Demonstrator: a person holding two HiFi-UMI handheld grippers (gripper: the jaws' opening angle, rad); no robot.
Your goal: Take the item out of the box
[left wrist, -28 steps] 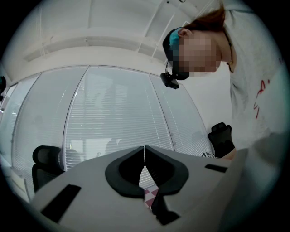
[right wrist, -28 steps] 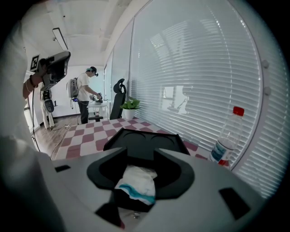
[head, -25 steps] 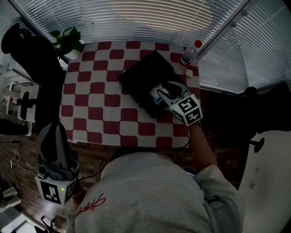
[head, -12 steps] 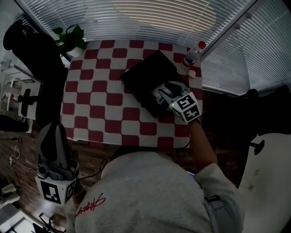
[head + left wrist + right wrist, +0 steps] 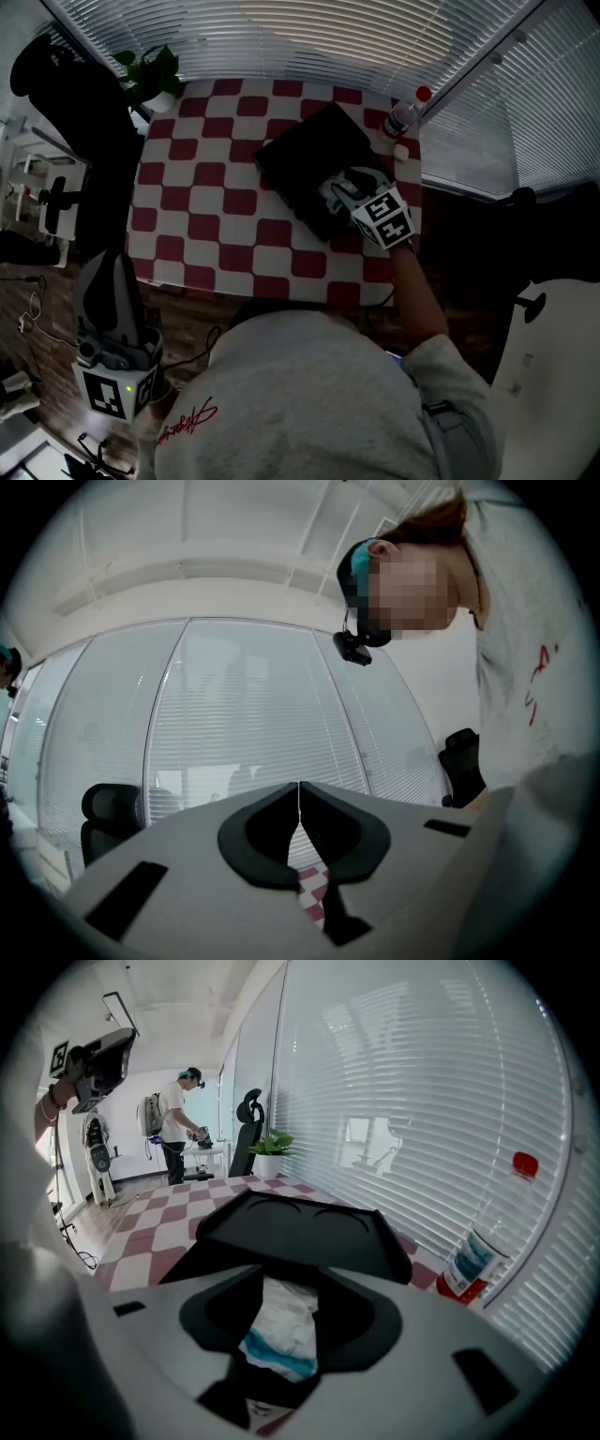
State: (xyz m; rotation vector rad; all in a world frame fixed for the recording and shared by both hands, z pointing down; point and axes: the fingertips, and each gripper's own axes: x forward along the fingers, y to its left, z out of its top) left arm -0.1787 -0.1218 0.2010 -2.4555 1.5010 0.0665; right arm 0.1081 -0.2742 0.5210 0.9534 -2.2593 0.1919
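An open black box lies on the red-and-white checked table, toward its far right. My right gripper sits at the box's near right corner, shut on a white packet with a blue stripe. In the right gripper view the packet fills the gap between the jaws of the right gripper, and the box's black lid lies just beyond. My left gripper hangs low at the left, off the table; in the left gripper view the left gripper is shut on nothing.
A clear bottle with a red cap stands at the table's far right corner, close to the box, with a small white object beside it. A potted plant is at the far left corner. A black office chair stands left of the table. Blinds run behind.
The right gripper stays at the box's near right corner with the packet between its jaws; only the head view has drifted a little. The left gripper has not moved.
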